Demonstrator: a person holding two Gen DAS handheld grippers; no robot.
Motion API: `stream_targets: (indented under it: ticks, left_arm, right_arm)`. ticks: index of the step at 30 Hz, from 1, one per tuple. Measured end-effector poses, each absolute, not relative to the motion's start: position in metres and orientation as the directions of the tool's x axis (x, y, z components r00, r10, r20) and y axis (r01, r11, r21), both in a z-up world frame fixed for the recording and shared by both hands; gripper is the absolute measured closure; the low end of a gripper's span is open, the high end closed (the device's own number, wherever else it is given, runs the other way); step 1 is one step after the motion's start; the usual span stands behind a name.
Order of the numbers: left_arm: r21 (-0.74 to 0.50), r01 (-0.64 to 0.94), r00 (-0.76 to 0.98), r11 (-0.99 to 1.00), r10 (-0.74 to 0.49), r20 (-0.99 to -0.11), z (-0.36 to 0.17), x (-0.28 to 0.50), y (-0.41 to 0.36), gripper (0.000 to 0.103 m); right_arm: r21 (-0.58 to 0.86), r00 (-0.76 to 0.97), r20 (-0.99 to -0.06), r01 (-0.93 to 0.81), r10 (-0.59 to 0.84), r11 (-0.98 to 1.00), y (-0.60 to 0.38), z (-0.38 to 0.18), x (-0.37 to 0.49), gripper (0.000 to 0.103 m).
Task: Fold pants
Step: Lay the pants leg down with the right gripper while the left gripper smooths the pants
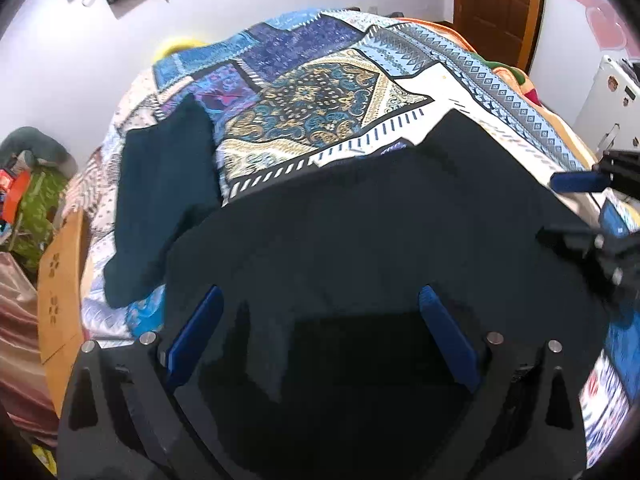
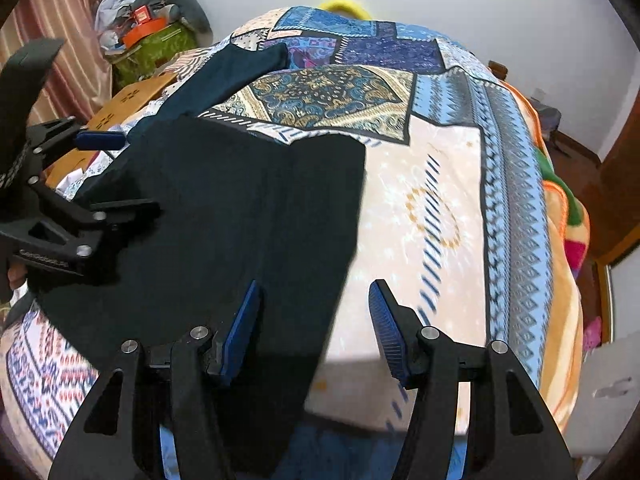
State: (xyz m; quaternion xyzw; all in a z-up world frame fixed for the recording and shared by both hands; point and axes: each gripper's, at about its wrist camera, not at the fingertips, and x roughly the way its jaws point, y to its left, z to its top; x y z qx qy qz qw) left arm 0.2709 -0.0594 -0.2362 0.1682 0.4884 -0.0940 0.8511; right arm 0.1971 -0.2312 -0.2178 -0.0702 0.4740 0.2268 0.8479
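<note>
The pants (image 1: 360, 220) lie on the patterned bedspread (image 1: 320, 100), spread as a broad dark mass toward the near edge of the bed. One leg (image 1: 160, 184) runs away toward the far left side of the bed, apart from the main body of the cloth; the right wrist view shows the same leg (image 2: 240, 68) angled toward the far left corner.

The left gripper (image 1: 320, 312) hovers over the dark fabric with its jaws apart. No cloth is pinched between its blue pads (image 1: 444, 332). The right gripper (image 2: 316, 308) sits at the right-hand edge of the pants (image 2: 240, 208), jaws also apart: one pad is over the fabric, the other over bare bedspread (image 2: 440, 200). Both views are blurred, so contact between pads and cloth cannot be confirmed.

Task status: early. The garment appears partly doubled over at the near end, though the dark fabric hides any crease lines. The stray leg is not aligned with the rest. Remaining work, as judged: bring the leg over, then fold lengthwise into a compact stack.
</note>
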Motion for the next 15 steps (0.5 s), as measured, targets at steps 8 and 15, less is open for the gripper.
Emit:
stream_targets:
  ticks: [8, 15]
  left_arm:
    - [0.225, 0.288, 0.549, 0.931, 0.032, -0.835, -0.227, 0.227, -0.041, 0.003]
    - [0.223, 0.23, 0.565, 0.947, 0.057, -0.823, -0.211, 0.207, -0.025, 0.004]
  right_arm:
    - [0.079, 0.47, -0.836, -0.406, 0.282, 0.91, -0.243, -0.213, 0.178, 0.05]
    - [0.064, 0.511, -0.818, -0.374, 0.264, 0.925, -0.247, -0.191, 0.168, 0.05]
